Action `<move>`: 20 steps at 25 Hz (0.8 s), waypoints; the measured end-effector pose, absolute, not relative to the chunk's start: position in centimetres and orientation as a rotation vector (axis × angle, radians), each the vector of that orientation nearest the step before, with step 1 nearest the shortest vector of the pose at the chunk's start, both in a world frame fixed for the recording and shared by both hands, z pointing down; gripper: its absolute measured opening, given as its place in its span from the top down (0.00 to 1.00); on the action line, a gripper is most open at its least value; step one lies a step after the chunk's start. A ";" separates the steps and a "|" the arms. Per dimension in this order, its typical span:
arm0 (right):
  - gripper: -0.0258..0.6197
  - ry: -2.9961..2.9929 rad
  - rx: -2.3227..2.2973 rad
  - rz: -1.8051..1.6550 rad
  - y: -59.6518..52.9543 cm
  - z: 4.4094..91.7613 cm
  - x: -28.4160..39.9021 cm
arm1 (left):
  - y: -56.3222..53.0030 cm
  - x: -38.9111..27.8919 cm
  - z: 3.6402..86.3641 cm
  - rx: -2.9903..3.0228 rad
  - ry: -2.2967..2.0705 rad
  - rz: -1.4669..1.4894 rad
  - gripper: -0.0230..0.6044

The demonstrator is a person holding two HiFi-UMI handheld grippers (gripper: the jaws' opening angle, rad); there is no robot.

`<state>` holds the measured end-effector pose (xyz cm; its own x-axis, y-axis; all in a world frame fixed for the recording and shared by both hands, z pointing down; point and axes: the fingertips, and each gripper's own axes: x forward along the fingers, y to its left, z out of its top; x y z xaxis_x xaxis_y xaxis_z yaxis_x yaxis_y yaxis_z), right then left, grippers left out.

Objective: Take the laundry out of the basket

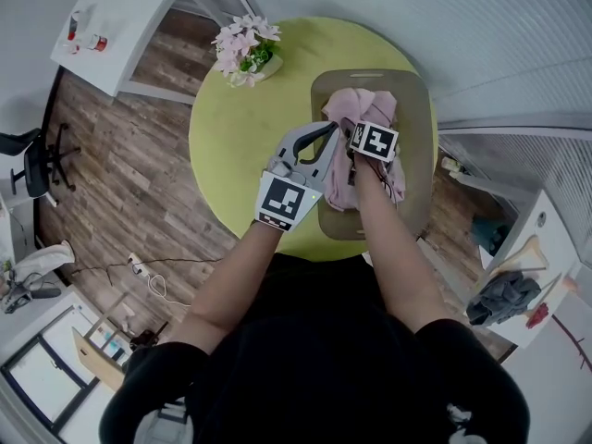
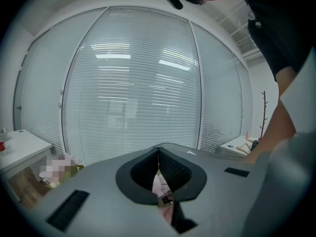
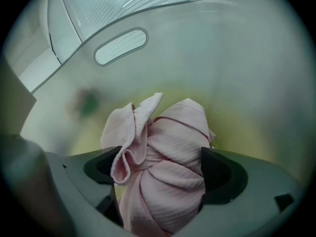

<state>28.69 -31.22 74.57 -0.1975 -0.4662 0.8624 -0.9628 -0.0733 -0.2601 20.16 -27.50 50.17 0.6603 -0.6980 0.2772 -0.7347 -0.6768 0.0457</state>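
Head view, steeply down: shows both forearms stretched forward over a round yellow-green table (image 1: 231, 137), with a tan basket (image 1: 421, 118) standing on its right half. Sets the left gripper (image 1: 329, 131) low and near level at the basket's left rim, its grey jaws aimed at the pink laundry (image 1: 342, 109) heaped inside. Tips the right gripper (image 1: 368, 129) sharply downward into the basket, right over the cloth, with its marker cube facing up. Catches a pot of pink flowers (image 1: 245, 49) at the table's far left edge, well apart from both hands. Leaves the right jaws out of sight under the cube.

Left gripper view: looks almost level toward a curved wall of white blinds (image 2: 138, 83). Reveals jaws closed together, tips meeting, with nothing pinched between them; only a sliver of pink shows through the gap lower down. Takes in the person's other forearm (image 2: 276, 127) at the right, and a white desk (image 2: 19, 147) at the left.

Right gripper view: looks down into the basket, its pale wall and oval handle slot (image 3: 121, 46) filling the background. Shows what the head camera cannot: jaws spread wide, with the twisted pink bundle standing between the two dark pads and filling most of the gap, not visibly squeezed. Keeps the laundry inside the basket.
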 end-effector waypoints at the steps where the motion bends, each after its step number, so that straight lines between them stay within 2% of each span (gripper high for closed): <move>1: 0.23 -1.668 1.541 1.216 -31.3 74.9 28.7 | -27.5 20.2 50.3 2.721 -1.180 0.358 0.95; 20: 0.17 -1.579 1.410 1.146 -32.1 81.1 27.3 | -27.7 18.5 51.1 2.709 -1.172 0.359 0.95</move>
<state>27.30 -32.10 81.15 -0.1451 -0.3502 0.9254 -0.9883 0.0076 -0.1521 18.52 -27.72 51.07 0.6625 -0.6928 0.2847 -0.7333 -0.6775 0.0578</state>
